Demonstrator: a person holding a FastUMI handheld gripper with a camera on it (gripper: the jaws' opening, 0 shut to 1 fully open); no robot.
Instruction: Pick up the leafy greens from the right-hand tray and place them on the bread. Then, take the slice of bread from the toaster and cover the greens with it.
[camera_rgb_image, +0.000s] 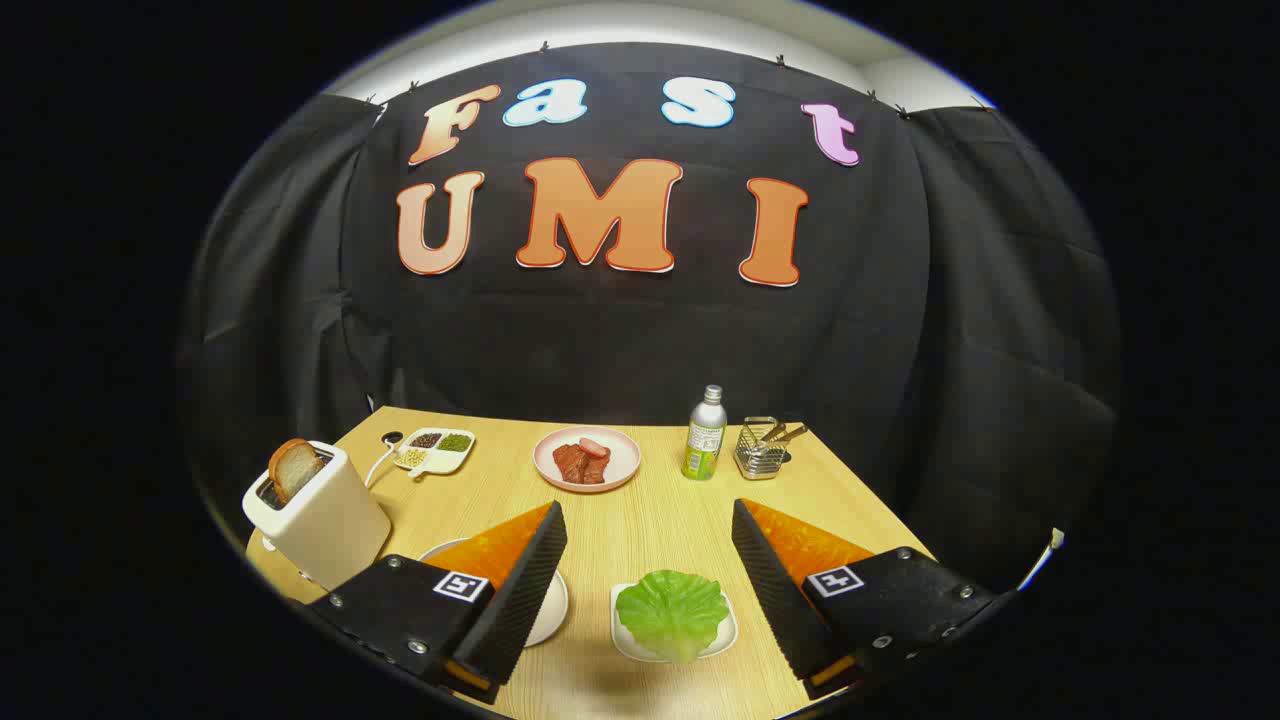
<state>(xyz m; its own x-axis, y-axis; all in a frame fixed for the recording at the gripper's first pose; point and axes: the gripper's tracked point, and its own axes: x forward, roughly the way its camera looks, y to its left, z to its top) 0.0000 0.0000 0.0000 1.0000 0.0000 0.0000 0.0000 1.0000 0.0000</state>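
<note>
My gripper (650, 520) stands wide open over the wooden table (650, 500) and has hold of nothing; both fingers are apart with bare tabletop between their tips.

The leafy greens (671, 612) lie on a small white tray (726, 637), between my two fingers and low, nearer to me than the fingertips. Neither finger touches the leaf or the tray. I judge the first step, picking up the greens, to be in hand and not yet done: the leaf sits flat and undisturbed on its tray.

A white plate (553, 608) lies partly hidden under my left finger. I cannot tell whether the bread meant to receive the greens lies on it, since the finger covers most of it. The toaster (318, 518) stands beyond and to the left of my left finger, with a slice of bread (293, 468) standing up out of its slot, untouched.

Further ahead, well beyond the fingertips, are a pink plate (587, 460) carrying meat, a divided dish (434, 449), a can (706, 434) and a wire basket (759, 450). None bears on the present step.

The next move, in my judgement, calls for lowering the fingers to either side of the leaf and closing gently. The leaf looks thin and soft, so a light grip on its raised edge should serve better than a hard pinch against the tray.
</note>
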